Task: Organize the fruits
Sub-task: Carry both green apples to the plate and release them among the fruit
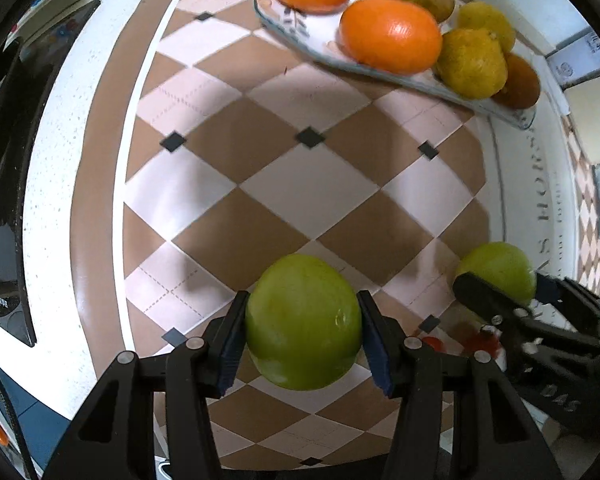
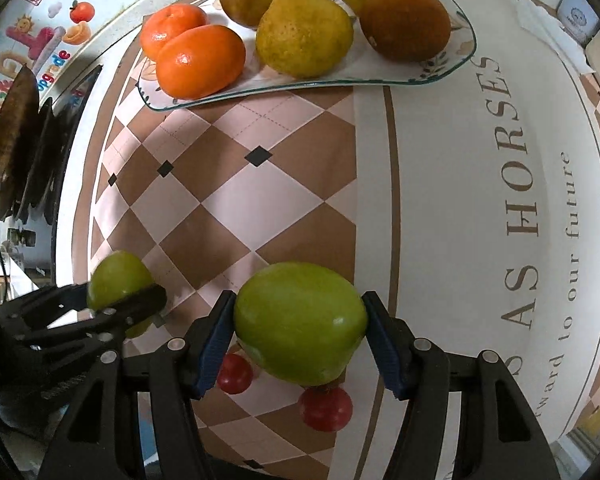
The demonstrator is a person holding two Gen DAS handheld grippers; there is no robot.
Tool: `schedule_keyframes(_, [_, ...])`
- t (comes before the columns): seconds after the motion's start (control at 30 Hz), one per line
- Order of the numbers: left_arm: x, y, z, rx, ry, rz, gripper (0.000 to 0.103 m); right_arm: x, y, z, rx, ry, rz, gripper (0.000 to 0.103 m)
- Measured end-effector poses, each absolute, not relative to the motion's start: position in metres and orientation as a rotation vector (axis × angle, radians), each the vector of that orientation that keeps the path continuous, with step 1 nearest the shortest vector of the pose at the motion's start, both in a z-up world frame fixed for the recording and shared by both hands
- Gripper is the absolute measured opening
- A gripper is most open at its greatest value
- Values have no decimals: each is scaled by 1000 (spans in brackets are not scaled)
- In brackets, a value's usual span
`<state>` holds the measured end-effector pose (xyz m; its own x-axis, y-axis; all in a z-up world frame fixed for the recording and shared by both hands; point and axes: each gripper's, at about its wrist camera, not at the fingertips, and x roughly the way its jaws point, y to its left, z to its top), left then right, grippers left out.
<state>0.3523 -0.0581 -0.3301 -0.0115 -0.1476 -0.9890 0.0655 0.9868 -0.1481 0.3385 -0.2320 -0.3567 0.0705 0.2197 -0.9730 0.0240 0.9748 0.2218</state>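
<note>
Green apple (image 1: 303, 322) pinched in left gripper (image 1: 302, 336) fingers, second green apple (image 2: 300, 322) pinched in right gripper (image 2: 300, 340) fingers

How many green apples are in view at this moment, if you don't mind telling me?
2. One green apple is clamped in the left gripper; the other green apple is clamped in the right gripper. None lies on the plate; more could be hidden.

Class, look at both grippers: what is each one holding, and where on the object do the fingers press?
The left gripper holds a green apple, pads clamped on its two opposite sides. The right gripper holds another green apple likewise.
</note>
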Motion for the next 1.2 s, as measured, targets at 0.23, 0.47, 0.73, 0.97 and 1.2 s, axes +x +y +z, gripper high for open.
schedule_keyframes(0.23, [403, -46, -275, -172, 1474, -195, 50, 352, -253, -324, 301, 1414, 140, 65])
schedule_keyframes(0.47, [479, -38, -253, -239, 1403, -151, 50, 408, -306, -270, 388, 1272, 95, 65])
schedule_keyframes(0.73, [512, -43, -293, -316, 1482, -118, 50, 488, -347, -298, 352, 1299, -3, 65])
schedule_keyframes(0.97, [514, -51, -313, -355, 1523, -114, 50, 507, -348, -316, 313, 1317, -4, 65])
schedule_keyframes(1.2, [514, -48, -325, -384, 1536, -81, 54, 511, -348, -323, 382, 1330, 32, 66])
